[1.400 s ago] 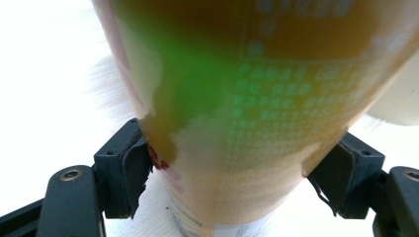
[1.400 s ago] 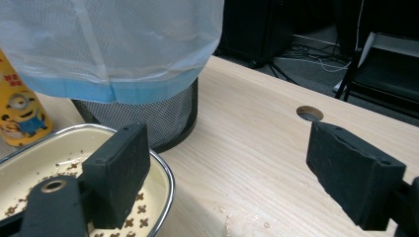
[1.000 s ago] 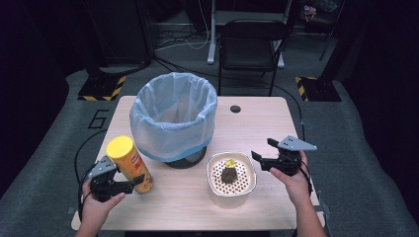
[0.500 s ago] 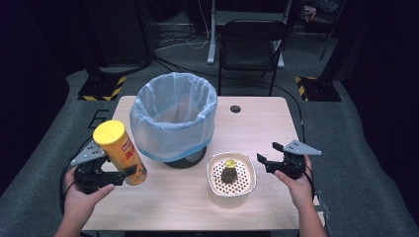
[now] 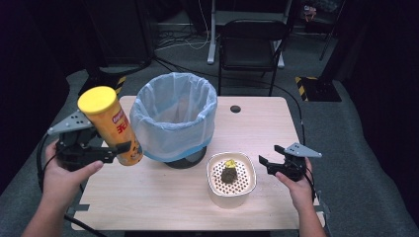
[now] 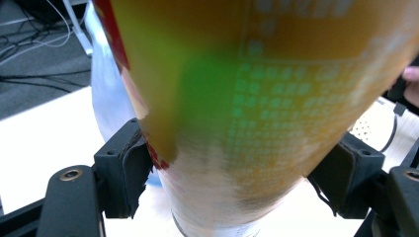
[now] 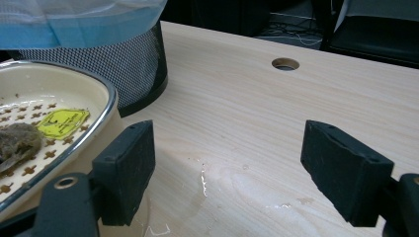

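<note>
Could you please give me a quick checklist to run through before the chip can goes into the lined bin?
1. Left gripper shut on chip can: ok, jaws press both its sides.
2. Can lifted off the table: ok.
3. Can over the bin opening: not ok, it hangs tilted beside the bin's left rim.
4. Can's yellow lid on: ok.
5. Right gripper out of the way: ok, open beside the perforated dish.
6. Bin has room: cannot tell.

Item count: one can [image 5: 109,125], one bin [image 5: 174,118], one bowl [image 5: 231,178], one table [image 5: 257,123], one chair [image 5: 252,47], two grippers: left [image 5: 121,149], right [image 5: 267,159].
</note>
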